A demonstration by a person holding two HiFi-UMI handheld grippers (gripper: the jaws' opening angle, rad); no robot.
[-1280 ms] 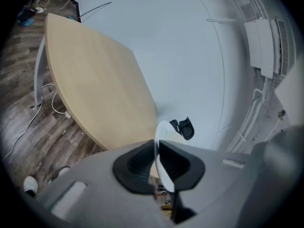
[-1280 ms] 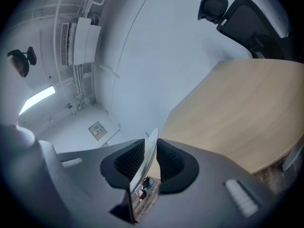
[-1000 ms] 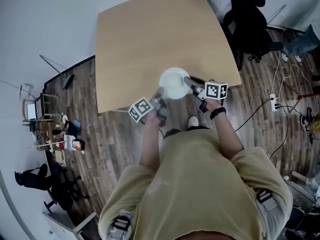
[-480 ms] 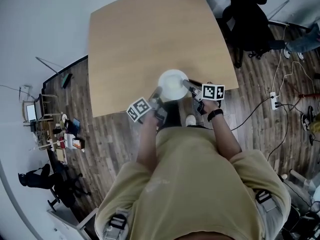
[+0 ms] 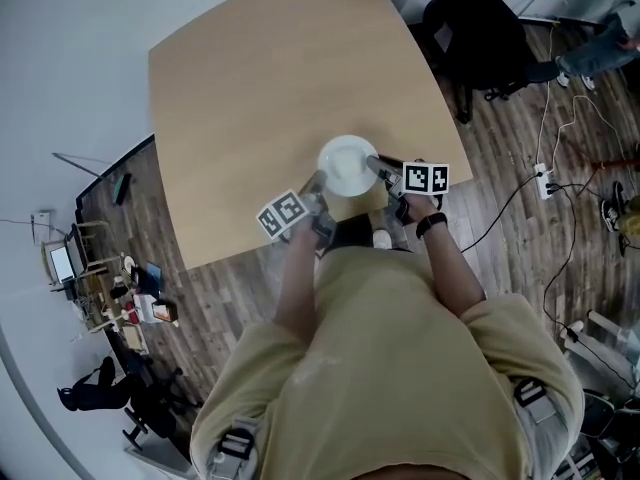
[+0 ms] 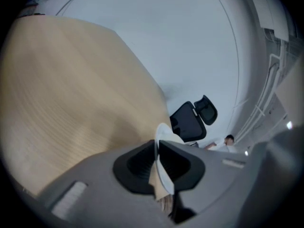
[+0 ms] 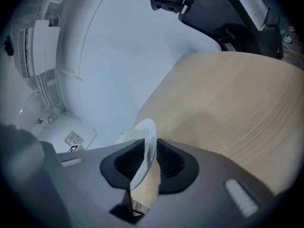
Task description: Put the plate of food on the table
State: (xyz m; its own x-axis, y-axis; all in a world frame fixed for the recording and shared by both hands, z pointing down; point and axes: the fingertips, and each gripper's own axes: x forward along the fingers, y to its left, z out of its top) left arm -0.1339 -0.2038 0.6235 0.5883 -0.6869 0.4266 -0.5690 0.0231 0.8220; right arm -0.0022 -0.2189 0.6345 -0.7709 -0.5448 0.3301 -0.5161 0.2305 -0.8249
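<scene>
A white plate (image 5: pixel 347 166) hangs over the near edge of the light wooden table (image 5: pixel 260 98), held from both sides. My left gripper (image 5: pixel 318 186) is shut on the plate's left rim (image 6: pixel 164 133), which shows edge-on between its black pads. On the opposite side my right gripper (image 5: pixel 377 167) is shut on the right rim (image 7: pixel 147 137), the white edge pinched between its pads. I cannot make out any food on the plate from these views.
A black office chair (image 5: pixel 470 28) stands past the table's right corner. Cables and a power strip (image 5: pixel 545 183) lie on the wooden floor at the right. Cluttered furniture (image 5: pixel 110 288) sits at the far left. The person's torso fills the lower head view.
The plate and both grippers have moved forward, further in over the table's near edge. Both grips look unchanged.
</scene>
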